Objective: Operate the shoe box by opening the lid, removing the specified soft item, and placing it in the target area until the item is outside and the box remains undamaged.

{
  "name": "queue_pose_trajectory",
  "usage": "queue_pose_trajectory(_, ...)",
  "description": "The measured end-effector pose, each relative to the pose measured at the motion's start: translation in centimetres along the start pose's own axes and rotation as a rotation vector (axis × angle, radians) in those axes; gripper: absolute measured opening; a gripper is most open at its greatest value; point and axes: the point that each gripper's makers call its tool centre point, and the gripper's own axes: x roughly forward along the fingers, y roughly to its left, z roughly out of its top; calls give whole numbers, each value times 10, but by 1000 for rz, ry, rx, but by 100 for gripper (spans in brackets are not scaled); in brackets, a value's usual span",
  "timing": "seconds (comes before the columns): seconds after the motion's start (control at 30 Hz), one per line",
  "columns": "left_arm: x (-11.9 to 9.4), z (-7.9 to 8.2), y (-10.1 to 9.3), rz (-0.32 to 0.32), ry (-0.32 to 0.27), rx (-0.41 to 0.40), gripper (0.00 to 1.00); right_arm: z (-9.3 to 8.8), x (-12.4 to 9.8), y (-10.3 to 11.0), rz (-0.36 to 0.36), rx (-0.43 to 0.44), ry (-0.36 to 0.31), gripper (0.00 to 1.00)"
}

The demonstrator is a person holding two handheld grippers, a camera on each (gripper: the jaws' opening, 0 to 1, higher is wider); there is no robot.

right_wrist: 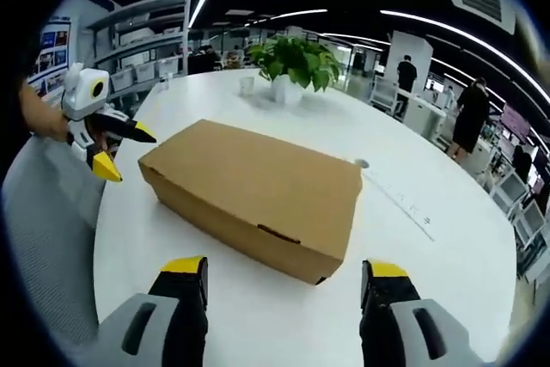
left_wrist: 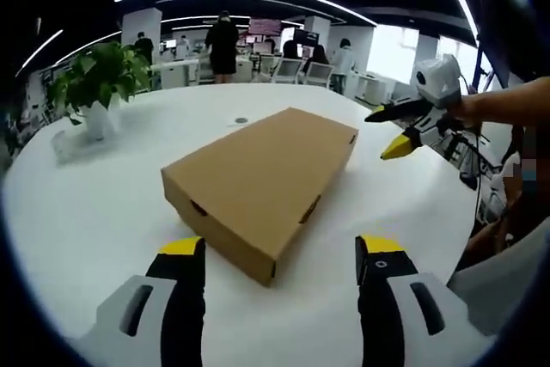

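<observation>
— On the white round table [left_wrist: 94, 212], how do the two grippers sit?

— Both are held low over the near rim, pointing at the shoe box [left_wrist: 262, 182]. The left gripper [left_wrist: 279, 255] has its yellow-tipped black jaws spread wide, one either side of the box's nearest corner, touching nothing and holding nothing. The right gripper [right_wrist: 284, 277] is the same in its own view: jaws wide apart, clear of the cardboard, empty.

— Does either one show in the other's view?

— Yes. From the left gripper view, the right gripper [left_wrist: 404, 131] comes in from the right, held by a bare forearm, raised above the table near the box's far end, jaws parted. From the right gripper view, the left one [right_wrist: 116, 148] hangs just off the box's left end, jaws also parted.

— And the box?

— One shoe box [right_wrist: 253, 191], plain brown cardboard, lying flat mid-table with its lid shut. Whatever is inside cannot be seen.

— Anything else on the table?

— One potted plant [right_wrist: 292, 62] in a white pot, well behind the box.
</observation>
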Motion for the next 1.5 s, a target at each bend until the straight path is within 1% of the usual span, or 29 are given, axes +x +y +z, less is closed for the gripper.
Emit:
queue_pose_trajectory(0.2,8,-4,2,19,10,-9,70,4,11,1,24,-45,24,70)
queue_pose_trajectory(0.3,11,-5,5,38,8,-9,69,4,19,-10,28,-52,34,69)
queue_pose_trajectory(0.47,16,-5,10,57,5,-26,66,6,28,-16,42,-59,39,69)
queue_pose_trajectory(0.57,19,-1,11,60,-16,-32,66,6,32,-17,43,-60,41,67)
queue_pose_trajectory(0.63,22,-1,12,61,-11,-34,65,7,36,-19,45,-54,38,66)
queue_pose_trajectory(0.7,24,-2,13,61,-6,-32,63,6,39,-20,48,-53,38,64)
queue_pose_trajectory(0.77,25,-2,14,61,-4,-15,57,6,42,-20,48,-55,44,63)
queue_pose_trajectory(0.83,26,-2,16,68,-4,-12,57,9,42,-19,48,-47,34,60)
queue_pose_trajectory(1.03,27,-3,20,77,-10,-35,57,8,44,-11,47,-62,45,62)
queue_pose_trajectory(1.17,28,-4,20,81,-7,-22,57,8,45,-9,47,-65,51,63)
queue_pose_trajectory(1.33,27,-4,20,77,3,-20,56,7,46,-8,40,-53,53,64)
queue_pose_trajectory(1.5,27,-4,21,66,1,-18,56,8,46,-9,32,-46,53,64)
